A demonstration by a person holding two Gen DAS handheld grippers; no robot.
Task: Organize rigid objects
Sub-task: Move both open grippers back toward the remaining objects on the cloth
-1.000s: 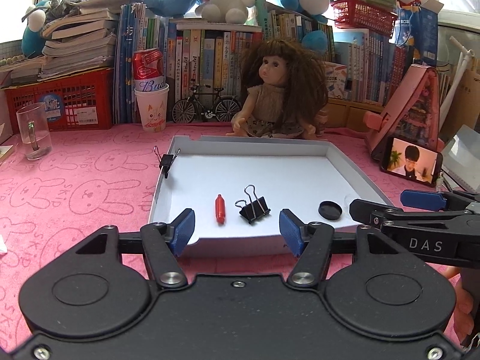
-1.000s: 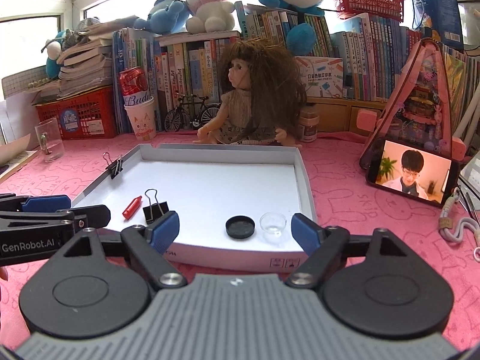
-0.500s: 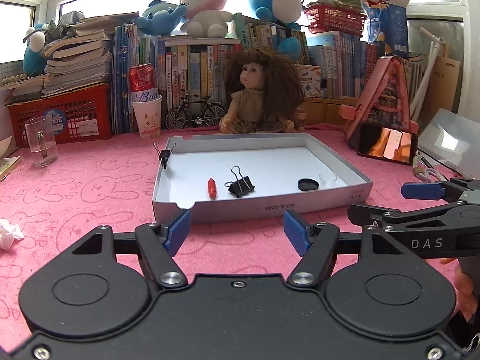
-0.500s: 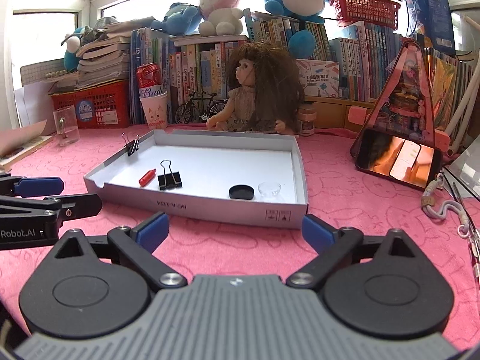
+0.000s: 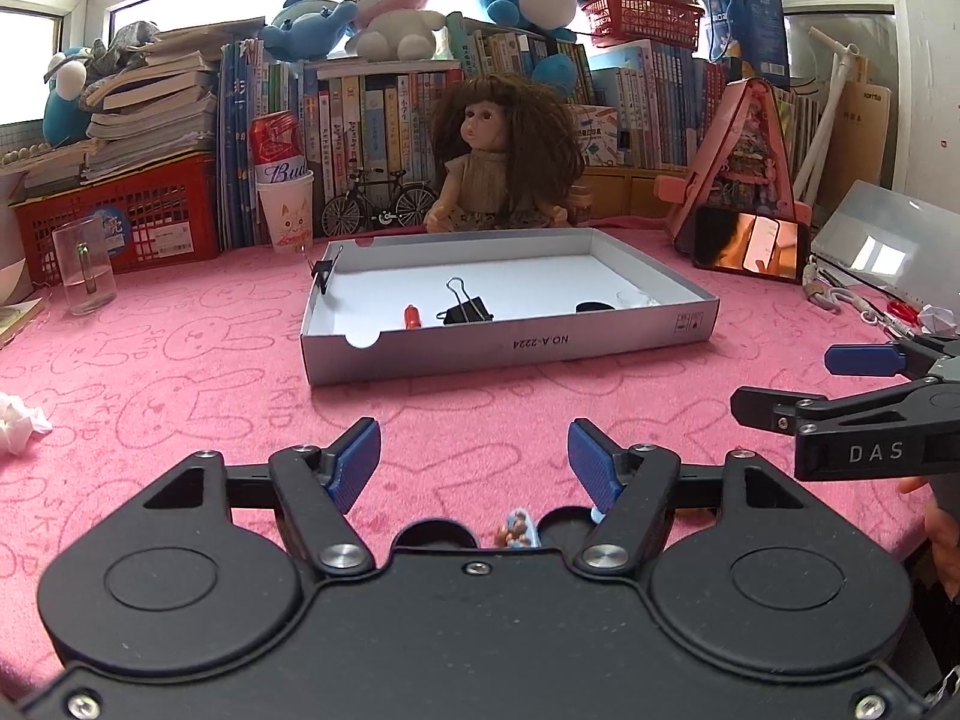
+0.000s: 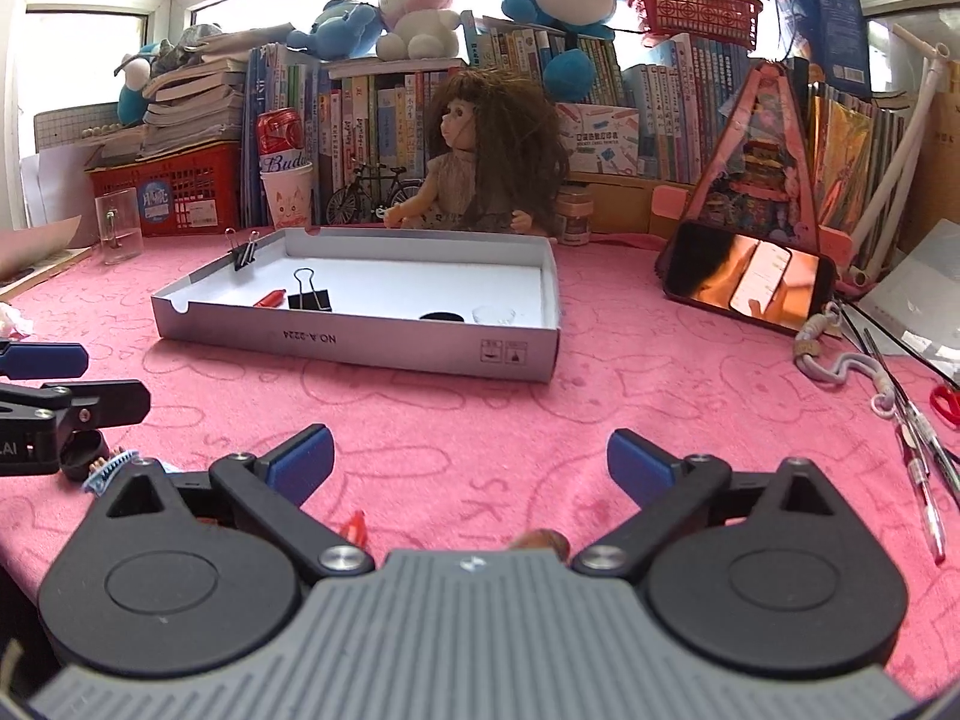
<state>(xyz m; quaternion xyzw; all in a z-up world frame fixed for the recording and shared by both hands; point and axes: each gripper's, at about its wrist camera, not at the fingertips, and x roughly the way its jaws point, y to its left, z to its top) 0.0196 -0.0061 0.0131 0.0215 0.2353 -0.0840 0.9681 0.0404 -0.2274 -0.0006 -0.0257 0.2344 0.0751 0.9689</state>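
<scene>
A shallow white box tray (image 5: 510, 343) (image 6: 360, 343) lies on the pink cloth. Inside it are a black binder clip (image 5: 467, 311) (image 6: 309, 299), a small red piece (image 5: 411, 316) (image 6: 268, 299), a black round cap (image 5: 593, 306) (image 6: 441, 317) and a clear cap (image 6: 494, 315). Another binder clip (image 5: 322, 269) (image 6: 243, 252) grips the tray's left wall. My left gripper (image 5: 474, 459) and right gripper (image 6: 468, 462) are open and empty, held low over the cloth well in front of the tray. A small colourful figure (image 5: 516, 531) (image 6: 111, 468) lies by the left gripper's base.
A doll (image 5: 504, 156) sits behind the tray, before shelves of books. A glass (image 5: 84, 264), a cup with a can (image 5: 285, 204), a phone on a stand (image 6: 747, 282), pens and scissors (image 6: 924, 438) lie around. A crumpled tissue (image 5: 18, 429) is at left.
Both grippers have drawn back toward the table's near edge, so the tray now looks smaller and farther. Both stay open and empty.
</scene>
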